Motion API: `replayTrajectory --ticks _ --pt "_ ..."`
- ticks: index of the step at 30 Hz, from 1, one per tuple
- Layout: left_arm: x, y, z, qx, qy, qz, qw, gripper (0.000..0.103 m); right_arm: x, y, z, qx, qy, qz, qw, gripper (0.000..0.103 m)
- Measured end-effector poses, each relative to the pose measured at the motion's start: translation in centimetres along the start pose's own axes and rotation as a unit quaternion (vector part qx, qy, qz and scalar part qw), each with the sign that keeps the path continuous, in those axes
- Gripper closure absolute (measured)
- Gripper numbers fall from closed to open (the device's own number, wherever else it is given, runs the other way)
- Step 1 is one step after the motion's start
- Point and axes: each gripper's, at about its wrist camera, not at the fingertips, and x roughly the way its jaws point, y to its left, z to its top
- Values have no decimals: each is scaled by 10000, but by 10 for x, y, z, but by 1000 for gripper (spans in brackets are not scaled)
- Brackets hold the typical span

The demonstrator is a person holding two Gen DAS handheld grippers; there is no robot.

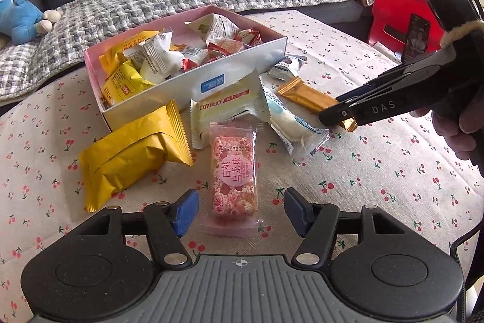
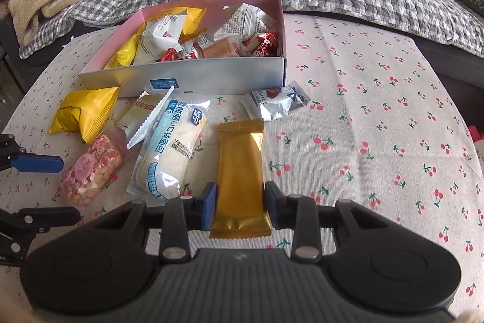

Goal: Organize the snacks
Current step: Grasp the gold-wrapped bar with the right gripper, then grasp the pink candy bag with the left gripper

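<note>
In our left wrist view, our left gripper [image 1: 240, 212] straddles the clear-wrapped pink snack bar [image 1: 233, 173] on the cherry-print tablecloth [image 1: 378, 171], blue pads [image 1: 184, 211] clear of it, near the open cardboard snack box [image 1: 187, 80]. In our right wrist view, our right gripper [image 2: 240, 203] is clenched on the gold foil snack packet [image 2: 240, 168] lying before that box.

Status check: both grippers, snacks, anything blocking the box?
Right gripper shut on gold bar. Left gripper open, straddling pink snack. Box ahead, path open.
</note>
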Motion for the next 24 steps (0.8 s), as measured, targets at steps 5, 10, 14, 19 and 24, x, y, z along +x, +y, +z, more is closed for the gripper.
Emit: replayTrajectory --ticks 5,10,14,19,24 --pt "4 2 8 -144 -106 125 9998 38 -1 -1 5 80 -155 15 9998 60" --pt "18 1 17 -245 -101 216 9994 39 11 3 6 -7 -67 -71 10000 60" --pt "28 -3 22 -202 -46 246 9995 42 14 6 5 -221 -97 -124 9996 51" --pt "36 -8 24 -100 34 314 9995 49 16 12 4 -440 -8 -247 9987 34" --pt "38 -9 23 -145 101 331 9993 60 16 12 3 -505 -18 -312 9982 37"
